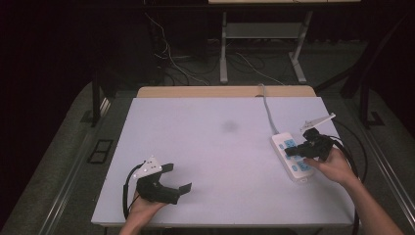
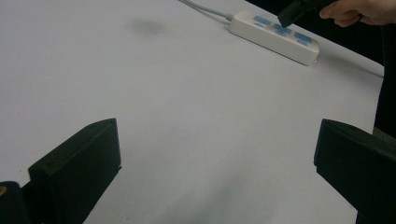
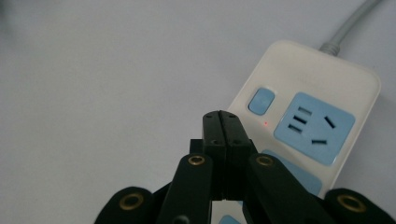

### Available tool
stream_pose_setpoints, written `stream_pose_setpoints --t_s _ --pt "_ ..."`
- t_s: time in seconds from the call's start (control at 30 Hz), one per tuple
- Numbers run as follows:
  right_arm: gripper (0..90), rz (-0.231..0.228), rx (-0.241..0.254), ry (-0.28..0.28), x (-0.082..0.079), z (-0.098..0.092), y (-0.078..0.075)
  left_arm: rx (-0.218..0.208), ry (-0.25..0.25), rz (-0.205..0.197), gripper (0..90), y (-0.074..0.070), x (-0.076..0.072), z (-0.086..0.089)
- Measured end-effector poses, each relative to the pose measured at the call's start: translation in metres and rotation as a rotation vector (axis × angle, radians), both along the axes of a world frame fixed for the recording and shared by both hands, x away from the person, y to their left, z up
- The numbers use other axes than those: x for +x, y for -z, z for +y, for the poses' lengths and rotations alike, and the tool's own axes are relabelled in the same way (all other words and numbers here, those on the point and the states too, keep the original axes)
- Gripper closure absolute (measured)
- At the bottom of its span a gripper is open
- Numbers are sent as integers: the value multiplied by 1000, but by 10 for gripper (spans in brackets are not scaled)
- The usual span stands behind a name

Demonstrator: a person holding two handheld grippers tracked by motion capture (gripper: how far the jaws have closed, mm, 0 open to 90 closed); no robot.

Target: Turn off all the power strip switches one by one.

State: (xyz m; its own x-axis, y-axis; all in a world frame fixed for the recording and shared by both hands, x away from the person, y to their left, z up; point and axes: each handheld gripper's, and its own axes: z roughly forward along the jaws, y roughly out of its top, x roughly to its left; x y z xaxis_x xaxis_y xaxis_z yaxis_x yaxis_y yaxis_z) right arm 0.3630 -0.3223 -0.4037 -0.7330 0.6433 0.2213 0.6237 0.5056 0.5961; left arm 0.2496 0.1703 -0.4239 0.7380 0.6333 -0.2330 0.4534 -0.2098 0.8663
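Near edge first: left gripper parked by the table's front-left corner, jaws spread wide, nothing between them, only bare white surface ahead — likely just waiting out of the way. Over to the right edge: right gripper hanging above the power strip, jaws pressed fully together, gripping nothing, closed tips aimed toward the small blue switch — probably shut like that to make one firm poking point. Tiny red light glowing beside the switch. Farther back, grey cable running off toward the far edge.
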Motion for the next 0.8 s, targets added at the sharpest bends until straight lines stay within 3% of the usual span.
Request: stream_pose_setpoints --t_s 0.4,0.8 --pt "900 -23 -12 -2 13 7 -15 -4 -3 -1 0 0 0 1" --pt "899 -14 -6 7 25 10 -8 -2 -2 2 0 0 1 0"
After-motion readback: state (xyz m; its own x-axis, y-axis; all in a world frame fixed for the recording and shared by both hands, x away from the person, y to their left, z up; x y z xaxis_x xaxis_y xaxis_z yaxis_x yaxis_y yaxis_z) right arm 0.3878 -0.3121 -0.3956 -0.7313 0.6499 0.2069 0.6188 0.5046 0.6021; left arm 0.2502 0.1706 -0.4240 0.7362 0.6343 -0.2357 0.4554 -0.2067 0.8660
